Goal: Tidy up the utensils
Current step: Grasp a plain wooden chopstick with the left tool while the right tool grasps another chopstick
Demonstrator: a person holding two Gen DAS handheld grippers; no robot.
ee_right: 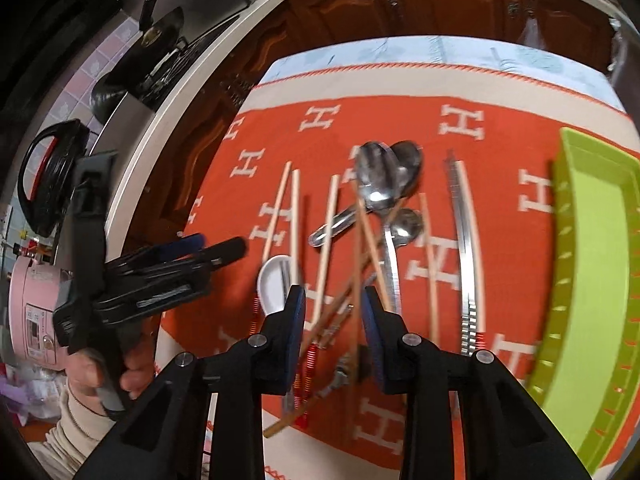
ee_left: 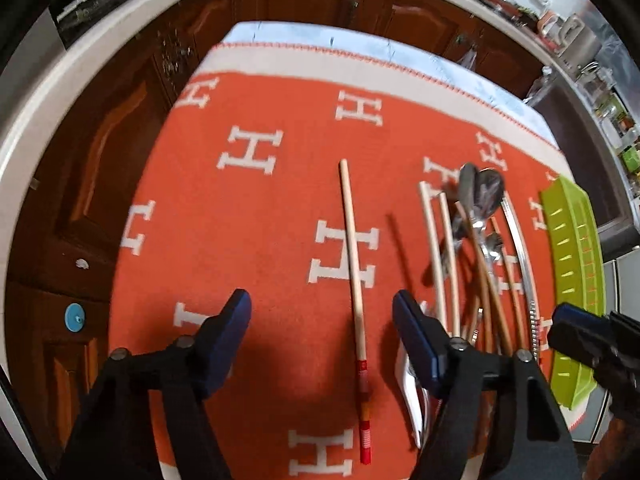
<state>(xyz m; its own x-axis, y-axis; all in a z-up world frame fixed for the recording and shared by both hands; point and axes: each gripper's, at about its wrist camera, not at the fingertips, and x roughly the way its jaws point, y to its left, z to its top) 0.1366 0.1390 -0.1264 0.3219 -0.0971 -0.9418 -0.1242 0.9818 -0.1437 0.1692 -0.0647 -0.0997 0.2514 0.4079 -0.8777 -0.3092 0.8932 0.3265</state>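
While the left hand-held gripper [ee_left: 322, 322] hung over the bench [ee_left: 256, 36], its two blue pads stood well apart and pressed on nothing. A single pale chopstick [ee_left: 352, 264] with a red-banded end lay on the orange cloth [ee_left: 240, 220] in the gap between those pads, nearer the right-hand one, and ran away from the camera. It touched neither pad as far as the left wrist view showed.

To the right of that chopstick, beyond the gripper's right pad, lay the pile of utensils [ee_left: 476, 240]: pale and brown chopsticks crossed over steel spoons. A white spoon [ee_left: 412, 396] showed partly under the right pad. A long steel pair of tongs [ee_left: 520, 240] curved along the pile's far side, and past it stood a green tray [ee_left: 576, 280] near the cloth's right edge.

In the right wrist view, a hand [ee_right: 120, 368] in a cream sleeve held the left tool at the left edge, over the cloth's left border. The right hand-held gripper [ee_right: 334, 332] sat above the near part of the pile, its pads apart with a narrower gap. Brown chopsticks [ee_right: 340, 312] crossed the space between its pads, but motion blur left it unclear whether either pad touched them. The white spoon [ee_right: 272, 284] lay just left of its left pad, the steel spoons [ee_right: 384, 184] lay farther ahead, and the tongs [ee_right: 468, 248] and green tray [ee_right: 592, 260] lay off to its right.
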